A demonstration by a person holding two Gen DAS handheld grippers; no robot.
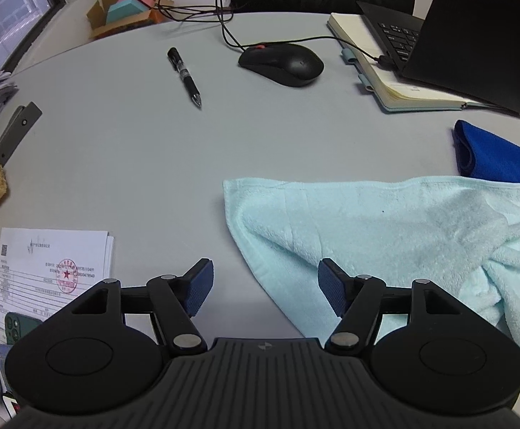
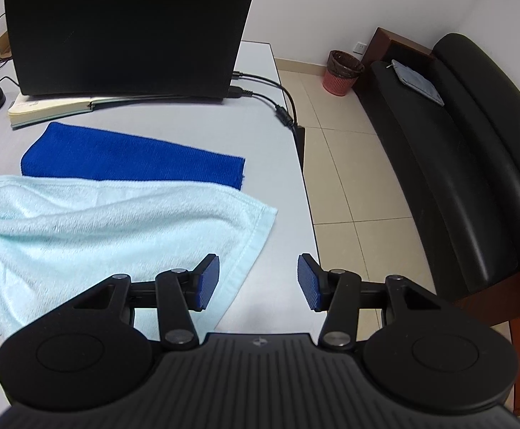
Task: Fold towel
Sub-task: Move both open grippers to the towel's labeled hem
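Nearest to us in the left wrist view, our left gripper (image 1: 265, 287) hangs over the grey counter (image 1: 117, 164) with its jaws apart and nothing between them; its right blue pad (image 1: 333, 291) sits over the near edge of the light blue towel (image 1: 385, 236), though we cannot tell whether it touches the cloth. To the left of that gripper lies a stamped sheet of paper (image 1: 52, 264) with a green phone (image 1: 20, 327) resting on it. In the right wrist view, our right gripper (image 2: 258, 282) also stands with its jaws apart and empty, the left pad (image 2: 209, 282) above the towel's right hem and the right pad over bare counter near the counter's edge. The towel (image 2: 81, 228) lies rumpled and unfolded on the counter between the two grippers, a raised crease running through its middle. Just behind it, touching its far edge, a folded dark blue cloth (image 2: 127, 157) lies flat. Farther back we see a notebook (image 1: 395, 82) under an open black laptop (image 1: 474, 28), a black mouse (image 1: 281, 64) and a black pen (image 1: 184, 77) well apart on the counter. Beyond the counter's edge, the tiled floor holds a pink waste basket (image 2: 342, 73) beside a black sofa (image 2: 474, 150).
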